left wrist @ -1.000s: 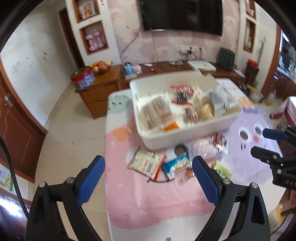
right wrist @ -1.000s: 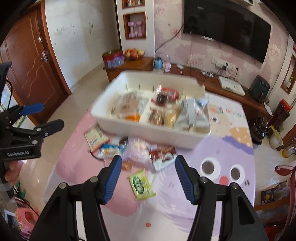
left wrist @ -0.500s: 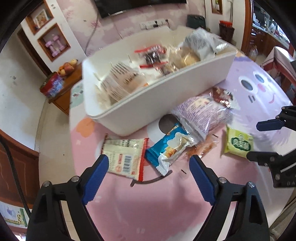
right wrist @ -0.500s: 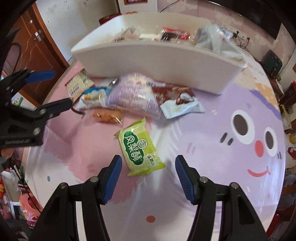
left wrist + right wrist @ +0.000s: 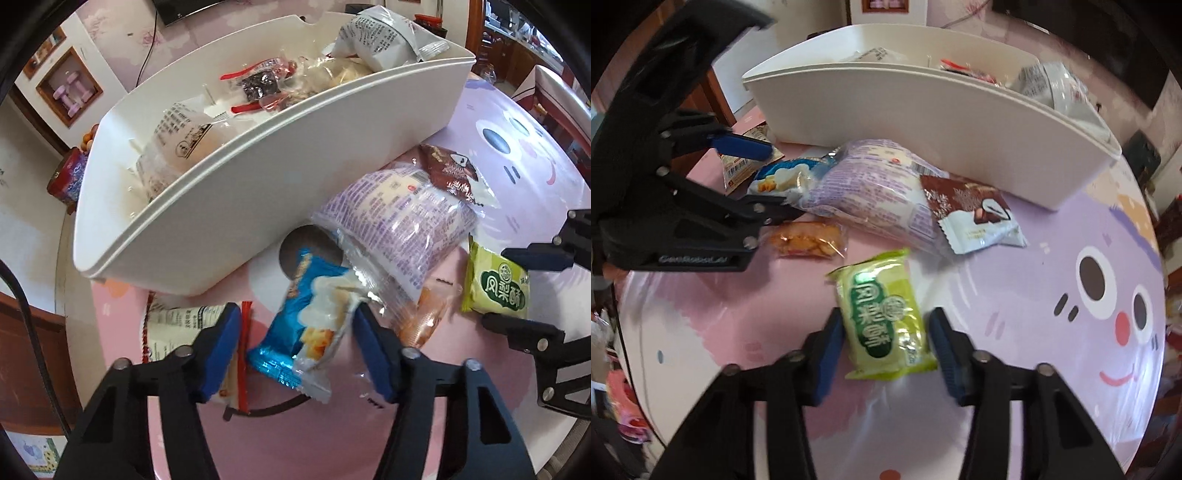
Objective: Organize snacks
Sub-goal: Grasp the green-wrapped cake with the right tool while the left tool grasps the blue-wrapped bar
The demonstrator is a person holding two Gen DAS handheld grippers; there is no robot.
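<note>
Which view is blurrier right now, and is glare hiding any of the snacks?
Right wrist view: softer overall, the white plastic bin and table edges smeared, with sheen on the glossy cartoon-face tablecloth; the green pineapple-cake packet stays readable. Left wrist view: sharper, the blue-and-white cracker packet crisp, its foil only mildly shiny; fisheye bends the bin's rim in both.

Pretty bright daylight all round, heavy fisheye bend and black corners in both views, some glare on the glossy pink-and-purple cartoon tablecloth [image 5: 1015,295], right view slightly soft.
</note>
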